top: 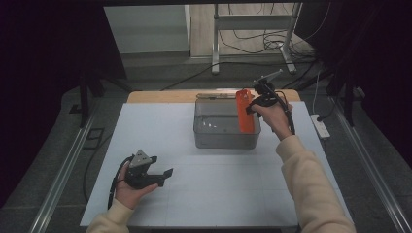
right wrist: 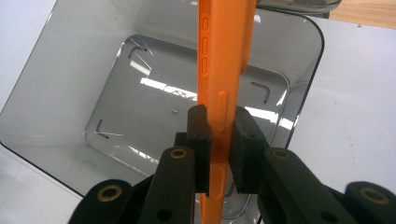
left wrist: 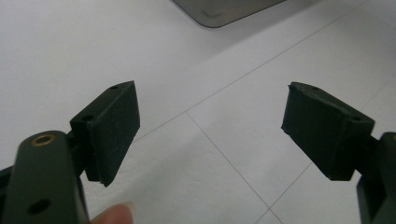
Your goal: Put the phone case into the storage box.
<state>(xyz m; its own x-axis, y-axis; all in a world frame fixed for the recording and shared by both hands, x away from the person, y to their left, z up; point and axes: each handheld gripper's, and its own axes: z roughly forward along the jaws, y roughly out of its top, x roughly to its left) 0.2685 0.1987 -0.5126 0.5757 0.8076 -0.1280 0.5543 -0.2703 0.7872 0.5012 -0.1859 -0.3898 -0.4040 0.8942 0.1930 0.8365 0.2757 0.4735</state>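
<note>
Orange silicone phone case point(right wrist: 223, 70) (ribbed buttons) — clamped over smooth grey bin point(right wrist: 56, 93).

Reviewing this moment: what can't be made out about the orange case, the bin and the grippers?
- Orange phone case: both ends cut off by the right gripper view's edges; its lower edge lies behind the grey bin wall in the high view, so contact with the floor is unclear.
- Right gripper: jaws too small there.
- Left gripper: bin mostly cropped.
</note>
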